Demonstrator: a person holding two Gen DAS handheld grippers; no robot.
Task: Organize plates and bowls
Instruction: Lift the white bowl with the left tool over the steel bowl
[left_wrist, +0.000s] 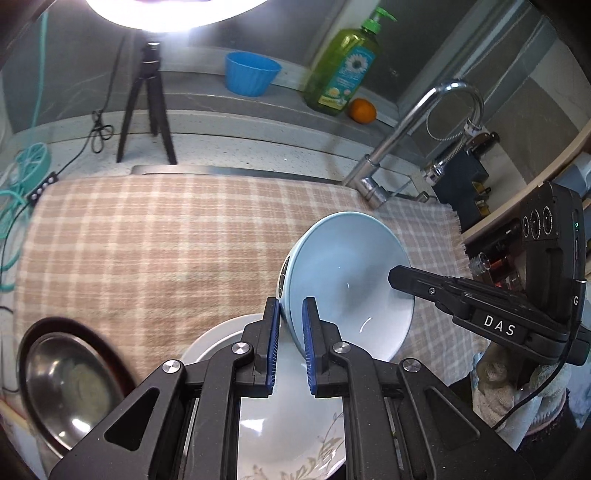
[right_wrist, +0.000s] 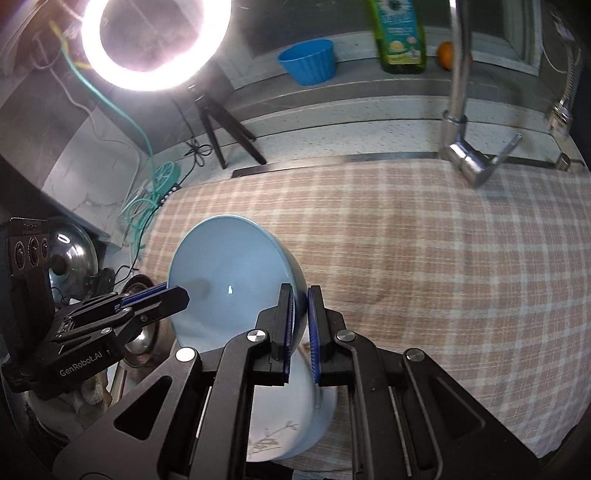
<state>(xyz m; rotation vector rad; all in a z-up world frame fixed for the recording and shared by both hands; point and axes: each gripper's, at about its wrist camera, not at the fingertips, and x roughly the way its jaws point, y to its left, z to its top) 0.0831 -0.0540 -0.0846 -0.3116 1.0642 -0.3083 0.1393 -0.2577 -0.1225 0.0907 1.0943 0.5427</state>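
A light blue bowl (left_wrist: 351, 280) is held tilted in the air over a white bowl with a leaf pattern (left_wrist: 288, 435) that sits on the plaid cloth. My left gripper (left_wrist: 290, 332) is shut on the blue bowl's left rim. My right gripper (right_wrist: 301, 325) is shut on the bowl's right rim (right_wrist: 291, 269); the blue bowl (right_wrist: 229, 280) and the white bowl (right_wrist: 288, 424) both show in the right wrist view. Each gripper shows in the other's view, the right (left_wrist: 402, 278) and the left (right_wrist: 162, 295).
The plaid cloth (left_wrist: 155, 251) covers the counter. A steel bowl (left_wrist: 70, 384) sits at the left edge. A faucet (left_wrist: 406, 140), soap bottle (left_wrist: 347, 62), orange (left_wrist: 362, 110), blue cup (left_wrist: 251, 77) and ring-light tripod (left_wrist: 147, 107) stand behind.
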